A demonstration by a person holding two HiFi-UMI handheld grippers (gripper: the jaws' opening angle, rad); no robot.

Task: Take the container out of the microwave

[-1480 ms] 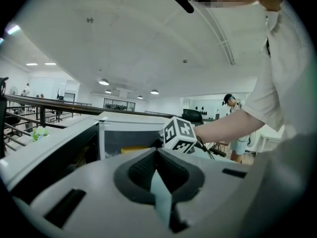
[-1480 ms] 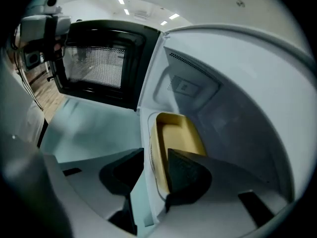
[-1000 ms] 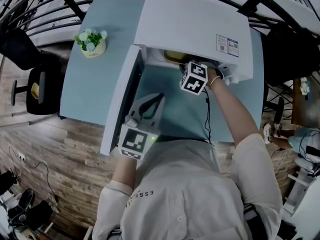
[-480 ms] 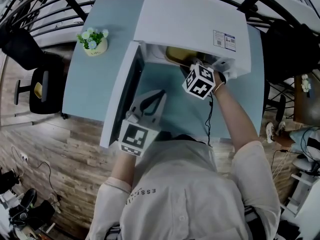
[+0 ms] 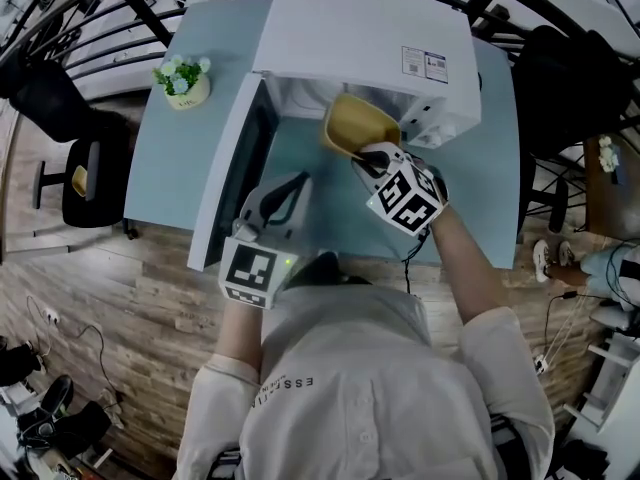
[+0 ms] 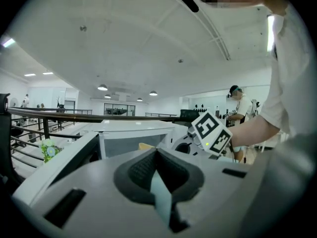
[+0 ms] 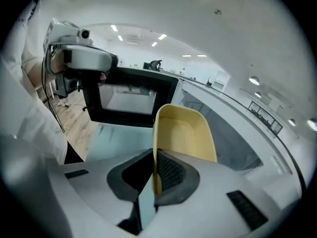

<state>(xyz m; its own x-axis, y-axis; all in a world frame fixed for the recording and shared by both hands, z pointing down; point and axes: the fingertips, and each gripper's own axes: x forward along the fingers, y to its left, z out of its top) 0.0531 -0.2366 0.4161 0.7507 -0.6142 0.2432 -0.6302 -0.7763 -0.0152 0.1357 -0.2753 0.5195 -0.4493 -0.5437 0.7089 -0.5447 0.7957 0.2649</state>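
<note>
The white microwave (image 5: 360, 53) stands at the back of the teal table (image 5: 170, 168), its door (image 5: 225, 183) swung open to the left. A yellow container (image 5: 358, 126) hangs just in front of the cavity opening, above the table. My right gripper (image 5: 372, 158) is shut on its near rim. In the right gripper view the thin yellow wall (image 7: 185, 133) sits pinched between the dark pads (image 7: 171, 170). My left gripper (image 5: 297, 180) hovers beside the open door with its jaws shut and nothing between them (image 6: 156, 155). The container's inside looks empty.
A small pot of flowers (image 5: 182, 81) stands on the table's far left corner. A black chair (image 5: 75, 183) is on the wooden floor to the left, and dark railings (image 5: 90, 18) run behind the table. Another person (image 6: 241, 103) stands far off.
The right gripper has drawn the yellow container out of the microwave cavity, toward me and upward. The left gripper has shifted only slightly beside the door.
</note>
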